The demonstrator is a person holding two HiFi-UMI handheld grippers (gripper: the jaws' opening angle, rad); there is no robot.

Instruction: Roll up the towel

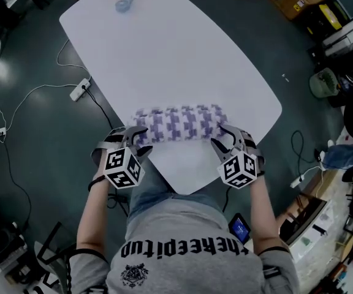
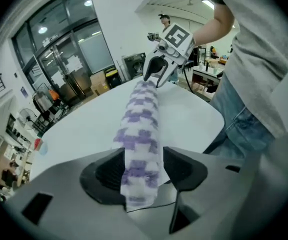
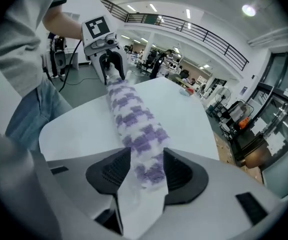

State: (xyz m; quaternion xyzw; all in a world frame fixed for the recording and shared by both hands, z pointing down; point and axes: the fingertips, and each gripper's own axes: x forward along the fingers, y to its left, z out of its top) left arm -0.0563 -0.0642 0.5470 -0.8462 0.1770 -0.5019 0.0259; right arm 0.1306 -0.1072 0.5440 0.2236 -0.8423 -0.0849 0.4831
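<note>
The left tongs (image 2: 143, 166) and right tongs (image 3: 145, 169) stand wide, each straddling one end of the towel (image 1: 179, 123) without pinching it. The purple-checked roll lies at the table's (image 1: 164, 48) 6 o'clock edge, its ends toward 9 and 3. Soft, light and springy, it may unroll, so it is best held at both ends. The towel shows no label. The upside-down shirt print (image 1: 189, 247) perhaps reads "theeepitou".

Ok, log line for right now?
towel: rolled, lying on table | left gripper: open, astride towel's left end | right gripper: open, astride towel's right end
</note>
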